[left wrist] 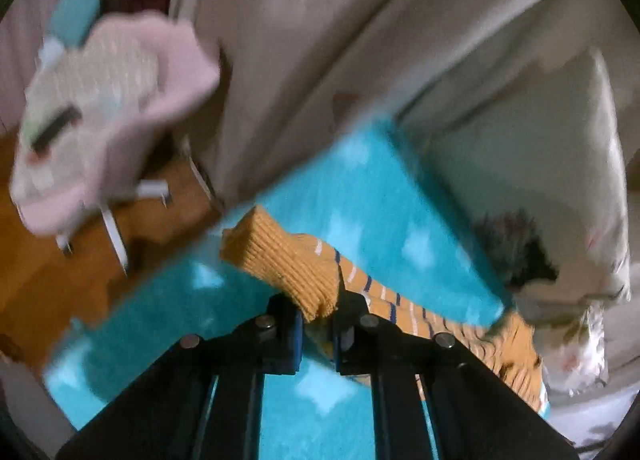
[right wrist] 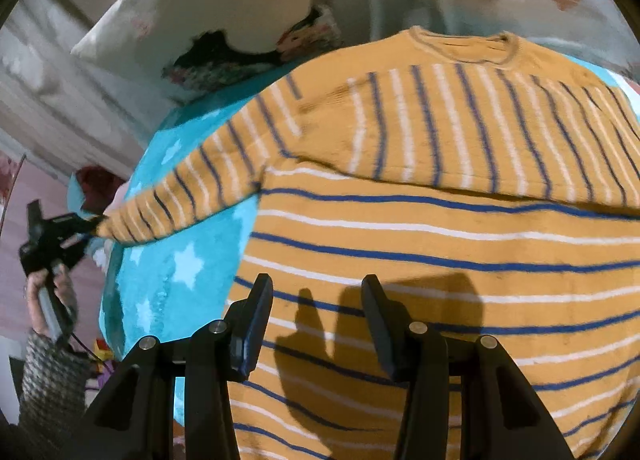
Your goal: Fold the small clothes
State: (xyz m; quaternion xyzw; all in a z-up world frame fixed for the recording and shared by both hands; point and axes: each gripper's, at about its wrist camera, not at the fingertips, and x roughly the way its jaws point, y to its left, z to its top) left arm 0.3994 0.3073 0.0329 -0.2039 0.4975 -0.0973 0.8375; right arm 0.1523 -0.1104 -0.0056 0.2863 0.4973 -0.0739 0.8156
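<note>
While the left gripper [left wrist: 318, 310] pinches the ribbed cuff [left wrist: 280, 256] of the mustard striped sweater [right wrist: 420, 240], I read its sleeve [right wrist: 192, 196] as stretched out sideways, off the body. The sweater lies flat on the turquoise star blanket [right wrist: 176, 272], neckline [right wrist: 464, 46] away from my right camera. My right gripper [right wrist: 316, 324] hovers over the lower body panel, fingers spread wide, holding nothing. A floral pillow [right wrist: 208, 20] sits beyond the blanket. The left view is motion-blurred.
</note>
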